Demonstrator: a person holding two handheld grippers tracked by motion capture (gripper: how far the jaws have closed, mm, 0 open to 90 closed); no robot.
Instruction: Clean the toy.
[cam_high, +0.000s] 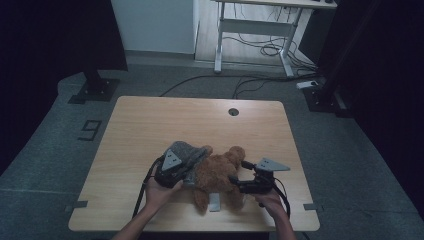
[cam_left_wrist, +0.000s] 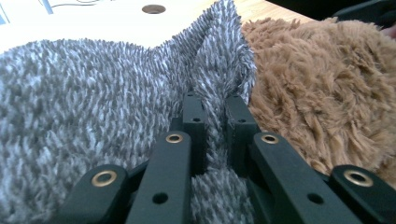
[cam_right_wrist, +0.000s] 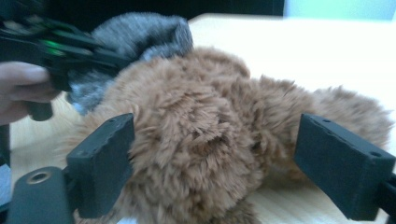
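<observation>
A brown plush bear (cam_high: 220, 172) lies on the wooden table (cam_high: 150, 130) near its front edge. A grey fuzzy knit garment (cam_high: 187, 152) lies against the bear's left side and partly over it. My left gripper (cam_high: 189, 178) is shut on a raised fold of the grey garment (cam_left_wrist: 93, 107), with its jaws (cam_left_wrist: 215, 114) pinching the cloth beside the bear (cam_left_wrist: 322, 88). My right gripper (cam_high: 239, 171) stands open at the bear's right side. In the right gripper view its gripper (cam_right_wrist: 222, 163) straddles the bear's furry body (cam_right_wrist: 201, 126) without closing on it.
A small grey piece (cam_high: 214, 201) lies at the bear's lower end by the front edge. A round cable hole (cam_high: 233, 111) sits at the table's far middle. Behind the table stand a desk frame with cables (cam_high: 260, 47) and dark stands (cam_high: 95, 85).
</observation>
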